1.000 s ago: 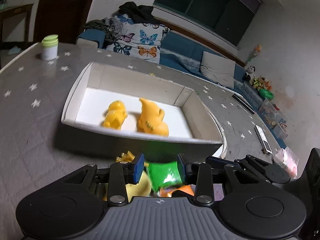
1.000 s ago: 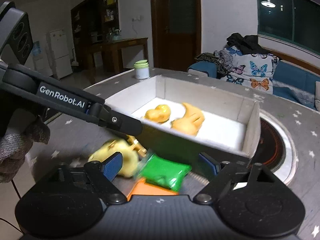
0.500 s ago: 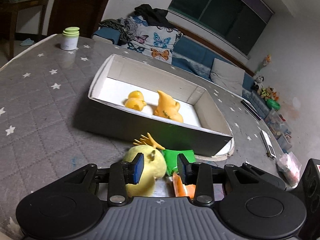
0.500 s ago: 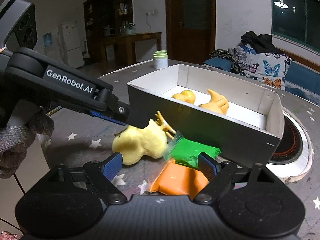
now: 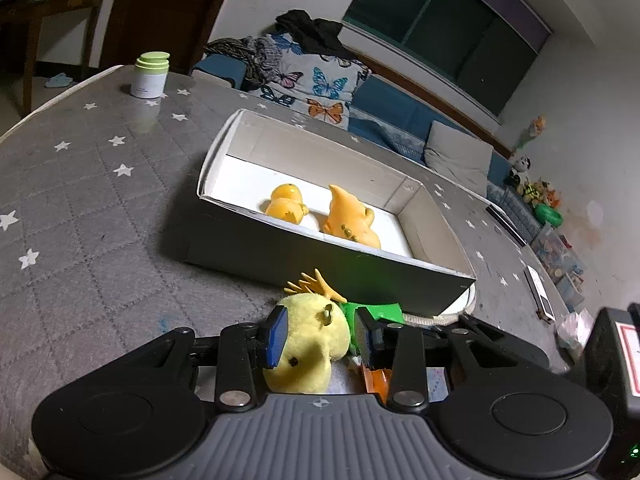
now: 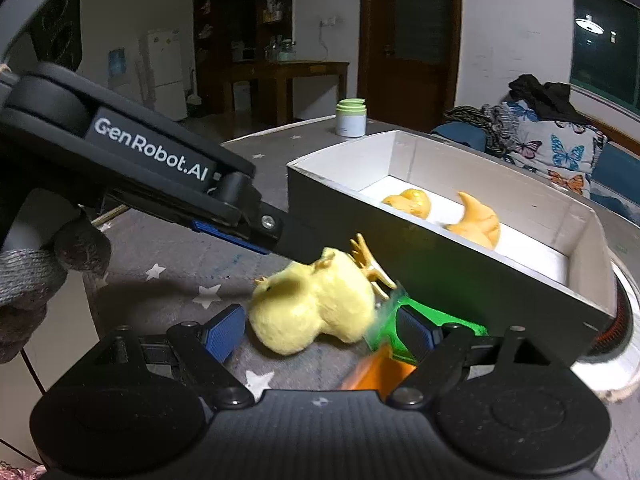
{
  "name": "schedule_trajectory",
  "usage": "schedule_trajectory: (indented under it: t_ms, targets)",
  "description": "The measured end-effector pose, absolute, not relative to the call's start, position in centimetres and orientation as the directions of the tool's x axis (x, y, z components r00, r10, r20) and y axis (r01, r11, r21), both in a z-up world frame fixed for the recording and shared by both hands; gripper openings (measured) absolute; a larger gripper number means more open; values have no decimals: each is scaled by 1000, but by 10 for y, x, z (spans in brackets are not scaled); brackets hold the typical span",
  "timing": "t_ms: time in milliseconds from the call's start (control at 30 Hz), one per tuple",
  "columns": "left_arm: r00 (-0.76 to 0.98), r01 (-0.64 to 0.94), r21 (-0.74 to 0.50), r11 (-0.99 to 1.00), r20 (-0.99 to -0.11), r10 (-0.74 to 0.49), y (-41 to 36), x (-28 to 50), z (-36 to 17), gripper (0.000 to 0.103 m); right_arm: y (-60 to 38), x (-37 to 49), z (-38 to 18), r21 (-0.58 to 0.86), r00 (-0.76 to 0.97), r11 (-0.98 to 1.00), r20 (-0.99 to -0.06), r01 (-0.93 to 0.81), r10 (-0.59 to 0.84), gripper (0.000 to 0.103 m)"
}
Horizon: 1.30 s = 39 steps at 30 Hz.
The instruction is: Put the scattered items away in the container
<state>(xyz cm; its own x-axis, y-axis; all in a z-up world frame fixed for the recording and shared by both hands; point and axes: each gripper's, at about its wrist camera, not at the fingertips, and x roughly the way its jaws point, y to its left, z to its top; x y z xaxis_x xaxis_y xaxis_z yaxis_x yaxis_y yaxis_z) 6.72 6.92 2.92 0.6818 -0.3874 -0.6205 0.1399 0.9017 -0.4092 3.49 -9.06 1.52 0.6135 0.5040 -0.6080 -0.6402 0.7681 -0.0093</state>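
A grey box with a white inside (image 5: 312, 252) (image 6: 452, 276) holds two orange toys (image 5: 286, 204) (image 5: 350, 216). In front of it on the table lie a yellow plush chick (image 5: 312, 336) (image 6: 316, 304), a green packet (image 5: 378, 312) (image 6: 436, 326) and an orange packet (image 6: 376, 372). My left gripper (image 5: 320, 334) has its blue pads on both sides of the chick's head. In the right wrist view the left gripper reaches the chick from the left. My right gripper (image 6: 320, 334) is open around the chick and the green packet.
A white jar with a green lid (image 5: 150, 74) (image 6: 351, 117) stands at the table's far corner. A round white mat (image 6: 620, 344) lies under the box's right end. A sofa with a butterfly cloth (image 5: 316, 84) is behind the table.
The left gripper has moved forward and its pads now press the chick's head. The right gripper has come lower and closer to the chick and packets.
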Motion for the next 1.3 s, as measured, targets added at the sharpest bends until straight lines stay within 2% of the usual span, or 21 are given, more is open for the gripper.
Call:
schedule_trajectory:
  t_ms: [300, 700, 767, 1067, 1300]
  targets:
    - [662, 133, -417, 899, -638, -394, 78, 77, 19, 39, -73, 45, 5, -40, 599, 743, -621, -668, 506, 84]
    - [625, 120, -463, 878, -652, -429, 84, 88, 5, 38, -70, 53, -4, -53, 597, 744, -635, -666, 490, 76]
    - [620, 126, -471, 873, -650, -440, 84, 87, 6, 35, -71, 52, -4, -47, 598, 746, -633, -664, 492, 75]
    - [648, 159, -446, 880, -625, -435, 78, 70, 29, 35, -76, 44, 11, -35, 611, 748, -603, -663, 513, 75]
    - [684, 225, -425, 877, -571, -453, 62, 68, 61, 35, -90, 35, 40, -48, 648, 757, -554, -651, 523, 75]
